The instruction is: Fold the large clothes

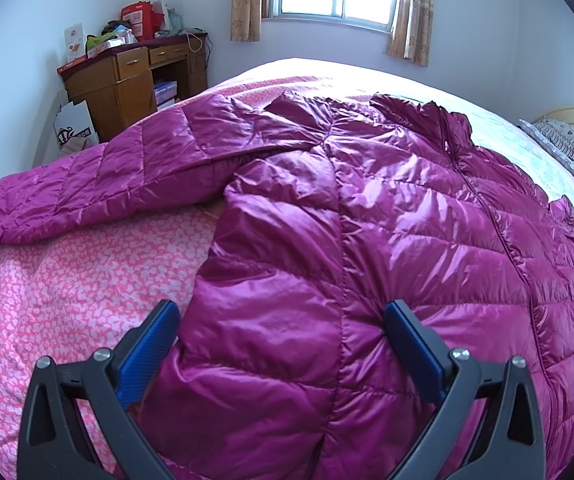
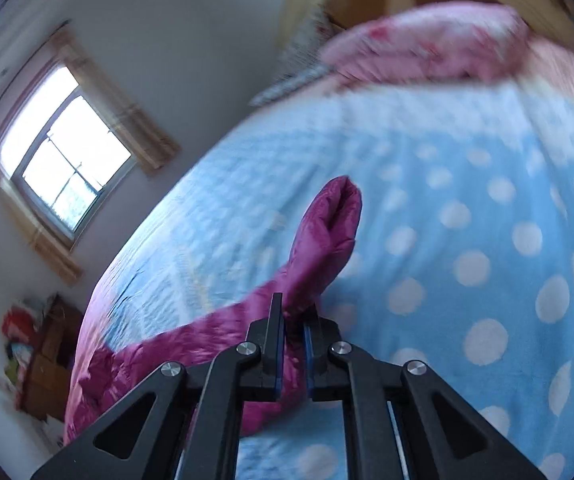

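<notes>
Jacket [image 1: 367, 220], a magenta quilted one, lies spread front-up on the bed [image 1: 67, 280], one sleeve [image 1: 107, 176] stretched out toward the wooden desk [image 1: 127, 76]. Left tongs [image 1: 283, 328] are spread wide over the jacket's lower edge, gripping nothing. Right tongs [image 2: 293, 336] are clenched on the jacket's other sleeve [image 2: 327, 232], lifted above the bed's blue polka-dot blanket [image 2: 487, 240].

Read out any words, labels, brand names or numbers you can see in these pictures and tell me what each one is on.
None can be read.
White box on the wooden desk: printing too small to read.
Red boxes on the desk: markings too small to read.
White bag beside the desk: a dark printed design, no legible words.
Magenta down jacket: no label visible.
Right wrist view: too blurred to read.
</notes>
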The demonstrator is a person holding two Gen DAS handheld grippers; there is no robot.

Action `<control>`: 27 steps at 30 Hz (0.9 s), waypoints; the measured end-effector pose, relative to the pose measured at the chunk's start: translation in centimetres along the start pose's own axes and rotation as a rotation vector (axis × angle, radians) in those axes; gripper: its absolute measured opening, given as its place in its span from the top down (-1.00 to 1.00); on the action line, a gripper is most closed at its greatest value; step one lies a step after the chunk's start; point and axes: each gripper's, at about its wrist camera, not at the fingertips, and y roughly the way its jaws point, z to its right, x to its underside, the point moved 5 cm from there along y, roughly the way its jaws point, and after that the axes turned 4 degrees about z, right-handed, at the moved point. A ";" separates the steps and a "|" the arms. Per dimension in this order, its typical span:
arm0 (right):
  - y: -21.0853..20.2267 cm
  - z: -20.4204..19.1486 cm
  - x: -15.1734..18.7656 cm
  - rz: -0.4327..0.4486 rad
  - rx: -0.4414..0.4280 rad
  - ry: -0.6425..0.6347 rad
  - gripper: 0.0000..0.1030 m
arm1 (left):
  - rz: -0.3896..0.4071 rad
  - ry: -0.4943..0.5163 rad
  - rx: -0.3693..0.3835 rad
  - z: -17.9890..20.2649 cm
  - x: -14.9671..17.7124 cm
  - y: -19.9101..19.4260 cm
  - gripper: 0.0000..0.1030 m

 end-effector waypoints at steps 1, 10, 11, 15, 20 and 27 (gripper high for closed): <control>-0.8 -1.8 0.1 0.010 -0.020 -0.044 0.86 | 0.000 0.000 0.000 0.0 0.0 0.0 -1.00; -3.8 -21.0 6.6 -0.039 -0.288 -0.400 0.86 | 0.004 -0.006 0.007 0.0 -0.1 -0.1 -1.00; -3.8 -22.5 7.9 -0.058 -0.314 -0.419 0.86 | 0.005 -0.007 0.008 0.0 -0.1 -0.1 -1.00; -2.7 -28.2 13.8 -0.136 -0.393 -0.490 0.86 | 0.010 -0.012 0.015 -0.1 -0.1 -0.2 -1.00; -2.0 -33.9 21.8 -0.243 -0.488 -0.586 0.86 | 0.017 -0.021 0.026 -0.2 -0.1 -0.3 -1.00; 1.1 -37.9 33.0 -0.387 -0.540 -0.789 0.86 | 0.022 -0.026 0.036 -0.3 0.0 -0.4 -1.00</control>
